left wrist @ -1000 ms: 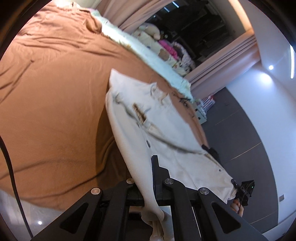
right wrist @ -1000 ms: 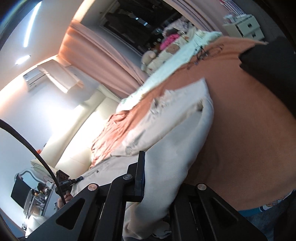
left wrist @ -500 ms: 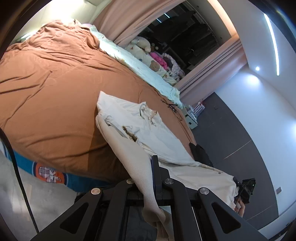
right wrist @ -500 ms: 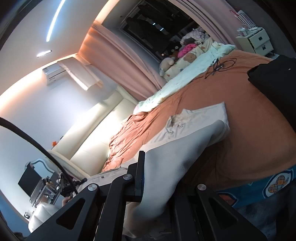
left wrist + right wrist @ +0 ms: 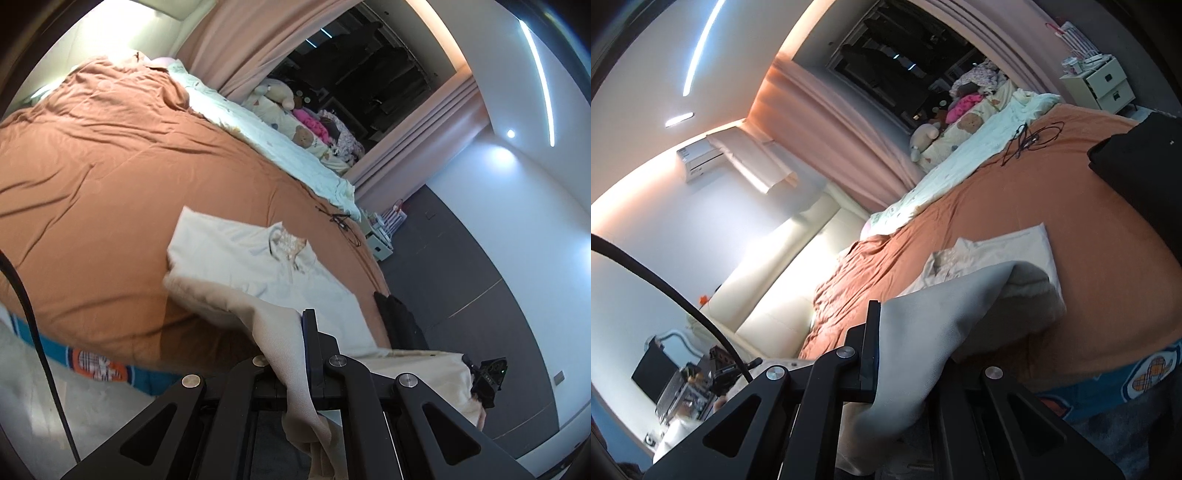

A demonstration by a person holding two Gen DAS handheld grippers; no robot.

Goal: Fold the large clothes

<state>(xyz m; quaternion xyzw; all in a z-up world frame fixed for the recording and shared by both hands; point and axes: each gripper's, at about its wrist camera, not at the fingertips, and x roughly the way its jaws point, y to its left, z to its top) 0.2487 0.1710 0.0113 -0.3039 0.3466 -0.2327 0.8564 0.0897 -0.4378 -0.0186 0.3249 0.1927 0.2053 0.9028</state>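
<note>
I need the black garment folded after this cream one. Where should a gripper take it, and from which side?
Probably by the edge nearest the foot of the bed, coming in from that side. The black garment lies in a flat heap at the bed's corner, apart from the cream garment, so that border is within easy reach; its collar or hem cannot be made out.

An orange-covered bed (image 5: pixel 92 177) bears a cream shirt (image 5: pixel 258 266), a black cable (image 5: pixel 341 225) and dark clothing (image 5: pixel 1137 166).
</note>
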